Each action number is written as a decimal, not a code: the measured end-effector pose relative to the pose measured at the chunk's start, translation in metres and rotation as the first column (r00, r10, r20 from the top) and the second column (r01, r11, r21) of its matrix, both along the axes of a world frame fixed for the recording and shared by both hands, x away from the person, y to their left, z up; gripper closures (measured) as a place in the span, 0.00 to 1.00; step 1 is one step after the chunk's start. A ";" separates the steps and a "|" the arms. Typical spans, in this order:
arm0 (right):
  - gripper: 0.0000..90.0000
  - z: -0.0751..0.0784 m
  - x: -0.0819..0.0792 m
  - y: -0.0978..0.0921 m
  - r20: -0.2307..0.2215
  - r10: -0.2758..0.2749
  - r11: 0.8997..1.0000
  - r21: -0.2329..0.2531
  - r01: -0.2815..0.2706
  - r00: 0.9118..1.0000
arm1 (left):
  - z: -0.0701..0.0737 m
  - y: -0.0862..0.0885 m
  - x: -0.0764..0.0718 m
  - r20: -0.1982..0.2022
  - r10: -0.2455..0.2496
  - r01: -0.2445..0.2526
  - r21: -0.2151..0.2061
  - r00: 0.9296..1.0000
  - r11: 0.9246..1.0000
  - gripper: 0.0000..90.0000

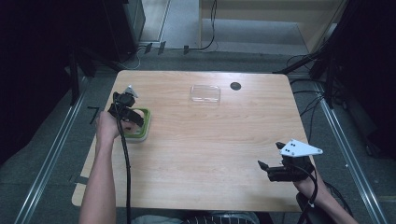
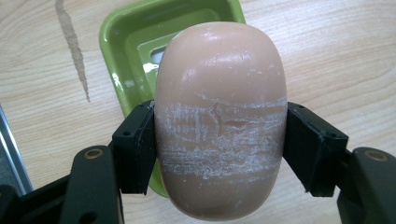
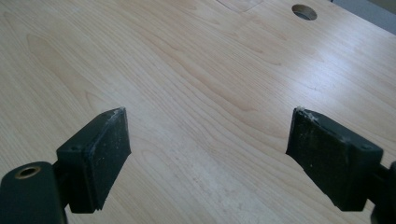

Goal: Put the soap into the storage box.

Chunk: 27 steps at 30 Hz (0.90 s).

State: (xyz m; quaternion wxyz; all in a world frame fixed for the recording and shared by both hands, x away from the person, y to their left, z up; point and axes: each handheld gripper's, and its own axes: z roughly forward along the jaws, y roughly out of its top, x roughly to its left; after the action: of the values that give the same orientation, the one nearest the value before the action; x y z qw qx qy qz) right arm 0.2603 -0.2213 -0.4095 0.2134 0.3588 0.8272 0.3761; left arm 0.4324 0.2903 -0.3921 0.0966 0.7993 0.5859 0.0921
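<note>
The pinkish bar of soap [image 2: 220,121] is clamped across its middle between the two black jaws of the left tool [image 2: 219,149], held just above the green soap dish [image 2: 122,51]. White scuff marks band its face. The dish sits near the left edge of the wooden counter [image 1: 210,140], with the left tool [image 1: 127,114] over it. A clear plastic lid [image 1: 205,94] lies well beyond the dish, a dark round hole [image 1: 235,86] just beside it. Far from the dish, at the counter's near right corner, the right tool [image 3: 208,158] gapes wide, holding nothing, over bare wood.
</note>
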 end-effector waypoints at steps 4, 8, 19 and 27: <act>0.15 0.000 0.000 0.000 0.002 0.000 1.000 0.001 0.000 1.000 | -0.002 0.002 -0.002 0.021 0.013 -0.013 -0.001 1.000 1.000 0.37; 0.15 0.000 0.000 0.000 0.001 0.002 1.000 -0.001 -0.002 1.000 | -0.005 0.003 -0.002 0.033 0.016 -0.016 -0.001 0.999 1.000 0.37; 0.15 0.000 0.000 0.000 0.001 0.002 1.000 0.000 -0.002 1.000 | -0.016 0.003 -0.001 0.059 0.041 -0.041 -0.006 0.997 0.999 0.37; 0.15 0.000 0.000 0.000 0.001 0.002 1.000 0.000 -0.002 1.000 | -0.025 0.004 0.001 0.065 0.055 -0.055 0.004 0.996 0.998 0.37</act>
State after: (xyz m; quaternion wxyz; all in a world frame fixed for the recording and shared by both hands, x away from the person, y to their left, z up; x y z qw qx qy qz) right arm 0.2604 -0.2210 -0.4095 0.2136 0.3578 0.8274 0.3766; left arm 0.4331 0.2938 -0.4167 0.1109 0.7796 0.6041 0.1223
